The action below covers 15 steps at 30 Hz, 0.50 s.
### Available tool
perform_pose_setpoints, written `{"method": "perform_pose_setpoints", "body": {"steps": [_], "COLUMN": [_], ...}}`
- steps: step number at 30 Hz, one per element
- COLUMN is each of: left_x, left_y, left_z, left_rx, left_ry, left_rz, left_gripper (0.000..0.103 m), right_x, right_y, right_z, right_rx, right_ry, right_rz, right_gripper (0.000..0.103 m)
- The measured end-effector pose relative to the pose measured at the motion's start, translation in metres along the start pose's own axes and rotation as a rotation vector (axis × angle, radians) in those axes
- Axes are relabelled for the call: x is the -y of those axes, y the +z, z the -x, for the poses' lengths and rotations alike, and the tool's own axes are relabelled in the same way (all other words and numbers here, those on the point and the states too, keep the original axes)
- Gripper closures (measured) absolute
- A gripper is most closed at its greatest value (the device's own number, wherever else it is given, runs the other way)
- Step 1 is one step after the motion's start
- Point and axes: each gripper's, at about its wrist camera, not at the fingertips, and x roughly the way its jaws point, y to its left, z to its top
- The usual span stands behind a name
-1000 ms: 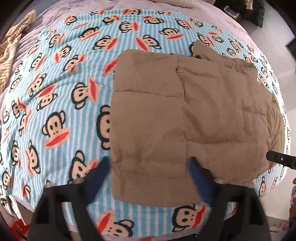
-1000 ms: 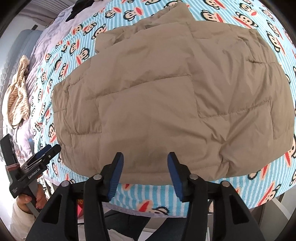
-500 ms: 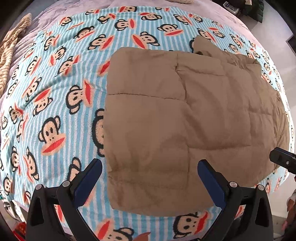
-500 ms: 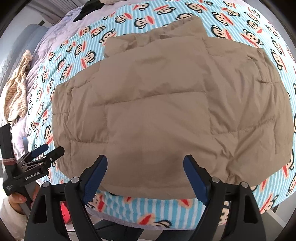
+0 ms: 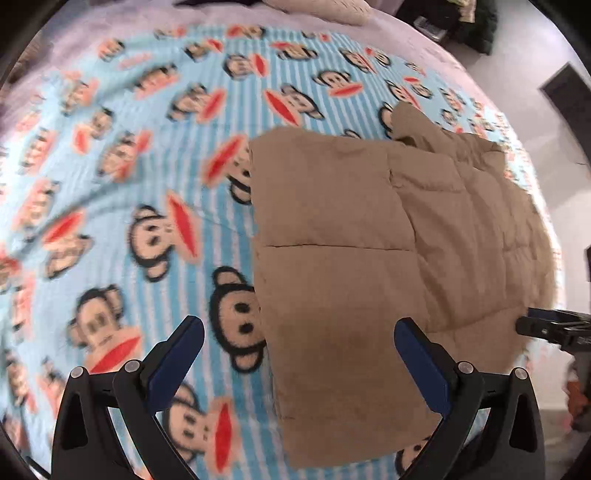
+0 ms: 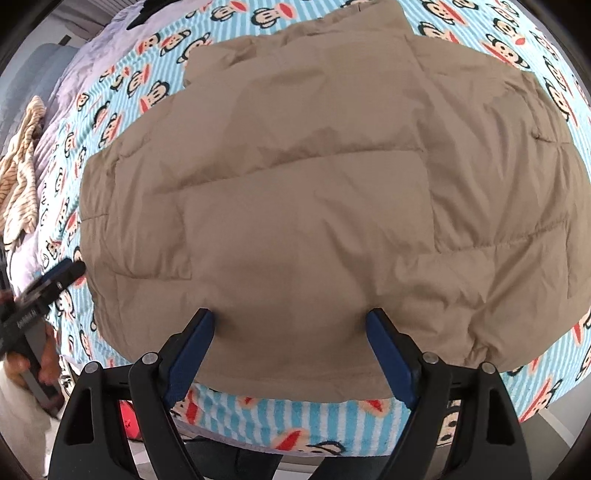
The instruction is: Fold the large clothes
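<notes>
Left wrist view: bed with a monkey-print blanket [image 5: 122, 206] over a lilac sheet [image 5: 110, 22]; a tan quilted jacket [image 5: 369, 240] lies flat on the blanket toward the near edge. The left gripper [image 5: 299, 350] hovers over the jacket's left edge, jaws spread wide, holding nothing. Right wrist view: the right gripper [image 6: 290, 343] sits low at the jacket's [image 6: 314, 184] near hem, jaws wide apart, blue pads [image 6: 192, 347] against the fabric, not clamped. A striped garment [image 6: 20, 155] lies far left
</notes>
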Motion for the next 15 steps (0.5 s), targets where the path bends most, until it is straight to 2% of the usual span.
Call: {"method": "perform_pose_setpoints", "body": {"steps": [2, 5, 7, 10, 13, 14, 15], "left_x": [-0.013, -0.011, -0.002, 0.015, 0.022, 0.023, 0.022], "left_y": [0.004, 0.009, 0.012, 0.018, 0.022, 0.021, 0.022], "left_z": [-0.019, -0.048, -0.066, -0.083, -0.092, -0.089, -0.086], "left_rx": [-0.058, -0.131, -0.170, -0.192, -0.204, -0.199, -0.192], "left_ry": [-0.116, -0.278, -0.350, -0.391, -0.381, -0.386, -0.405], "left_rz": [0.020, 0.014, -0.007, -0.050, -0.051, -0.050, -0.047], "left_gripper": [0.000, 0.000, 0.000, 0.000, 0.001, 0.020, 0.049], "right_x": [0.000, 0.001, 0.002, 0.003, 0.003, 0.002, 0.002], "right_y": [0.000, 0.003, 0.003, 0.004, 0.004, 0.004, 0.004], "right_z": [-0.002, -0.004, -0.005, -0.006, -0.005, -0.003, 0.000], "right_rx": [-0.006, -0.011, -0.014, -0.016, -0.021, -0.024, -0.024], "right_ry": [-0.003, -0.004, -0.002, -0.001, 0.000, 0.005, 0.013], "right_rz": [0.001, 0.001, -0.002, -0.006, 0.000, 0.002, 0.005], "right_gripper": [0.017, 0.016, 0.016, 0.016, 0.016, 0.016, 0.016]}}
